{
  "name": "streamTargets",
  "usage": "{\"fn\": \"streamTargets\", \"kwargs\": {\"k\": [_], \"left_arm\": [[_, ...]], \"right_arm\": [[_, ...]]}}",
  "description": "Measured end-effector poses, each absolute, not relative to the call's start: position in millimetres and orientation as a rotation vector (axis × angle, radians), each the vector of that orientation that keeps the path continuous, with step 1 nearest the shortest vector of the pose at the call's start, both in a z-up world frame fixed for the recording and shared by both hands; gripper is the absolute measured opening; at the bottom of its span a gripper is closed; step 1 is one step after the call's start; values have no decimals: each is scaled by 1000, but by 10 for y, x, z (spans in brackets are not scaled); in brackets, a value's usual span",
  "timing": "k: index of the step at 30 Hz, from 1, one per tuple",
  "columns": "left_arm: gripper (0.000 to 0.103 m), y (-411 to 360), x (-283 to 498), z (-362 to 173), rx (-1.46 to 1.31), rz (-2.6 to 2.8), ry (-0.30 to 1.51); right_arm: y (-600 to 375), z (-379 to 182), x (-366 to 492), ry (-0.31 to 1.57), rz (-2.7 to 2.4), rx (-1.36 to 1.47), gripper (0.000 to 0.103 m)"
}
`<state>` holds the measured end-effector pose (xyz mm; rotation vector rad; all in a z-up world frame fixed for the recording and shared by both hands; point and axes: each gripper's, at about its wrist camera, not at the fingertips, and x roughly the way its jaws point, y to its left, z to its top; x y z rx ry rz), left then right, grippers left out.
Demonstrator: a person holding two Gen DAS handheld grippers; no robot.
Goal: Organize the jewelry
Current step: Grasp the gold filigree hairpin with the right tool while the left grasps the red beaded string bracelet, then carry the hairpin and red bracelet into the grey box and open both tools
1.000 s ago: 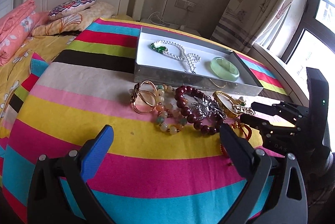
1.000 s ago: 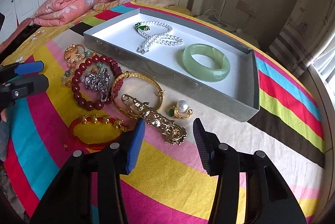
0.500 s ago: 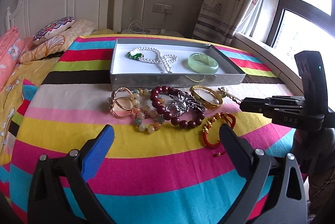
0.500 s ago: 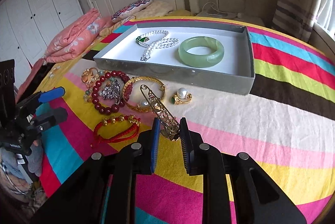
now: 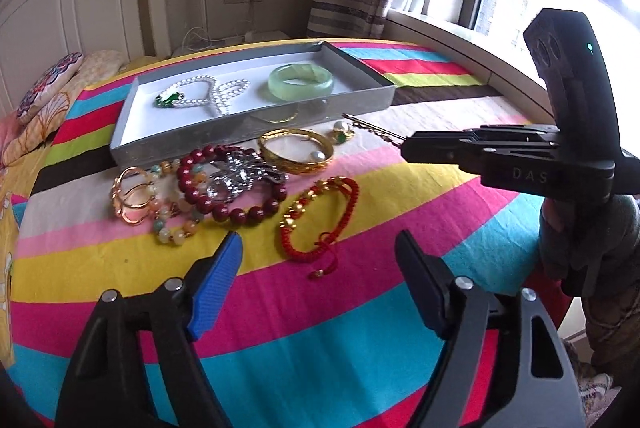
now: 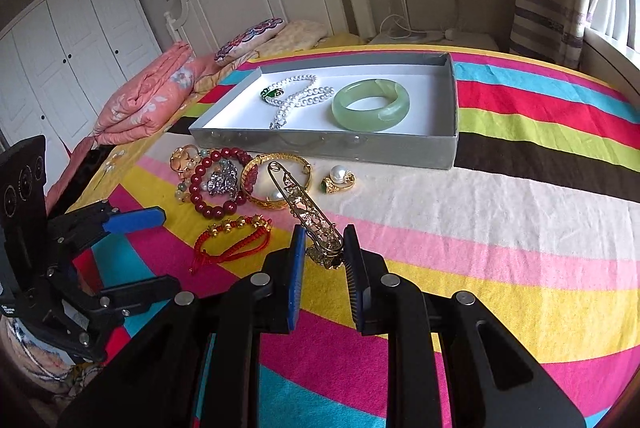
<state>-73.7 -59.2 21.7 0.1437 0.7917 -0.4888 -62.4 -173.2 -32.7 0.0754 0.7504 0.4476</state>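
1. L tool (image 5: 318, 264): fingers spread wide, nothing between them, hovering over the striped bed cover (image 5: 360, 308) on the near side of the jewelry pile.
2. Far L of pile: gold ring bangle (image 5: 130, 198) w/ pastel bead bracelet (image 5: 172, 224) touching it.
3. Next: dark red bead bracelet (image 5: 236, 188) w/ silver brooch (image 5: 240, 174) lying on it.
4. Below-R of that: red cord bracelet (image 5: 320, 216) w/ gold beads, flat on cover, apart from the rest.
5. Gold bangle (image 5: 296, 152) w/ pearl, just in front of the box wall; pearl ring (image 6: 339, 180) w/ green stone beside it.
6. Grey box (image 6: 328, 146) behind the pile: pearl necklace (image 6: 298, 98) w/ green pendant on L side, jade bangle (image 6: 370, 104) on R side, both inside.
7. R tool (image 6: 323, 248): pressed together, pinching gold hairpin (image 6: 304, 206) by its near end; pin is lifted off the cover, tip pointing toward the gold bangle.
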Motion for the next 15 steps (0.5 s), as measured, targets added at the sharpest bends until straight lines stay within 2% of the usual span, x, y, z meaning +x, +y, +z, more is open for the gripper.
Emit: {"fn": "streamTargets", "kwargs": {"k": [4,6,8,10,11,12,15], "left_arm": [[58,-823,-672,157,238,-498,802],[41,-880,-601,99,245,-525,829],[37,-906,-553,61,244,-537,850],[24,-901,-539,79,240,-559,838],[10,-902,-533,69,244,-565,839],[4,-909,-523,63,245,-569,843],[4,-897,-553,92,242,-572,816]], "right_arm": [[-1785,-312,-636,732,443,99,21],[-1809,-314,-648,726,444,112,21],[-1815,-317,-659,722,445,115,21],[-1813,-323,-659,721,445,114,21],[-1817,-320,-660,722,446,115,21],[-1820,-318,-663,720,445,118,21],[-1829,-313,-673,716,448,122,21]]}}
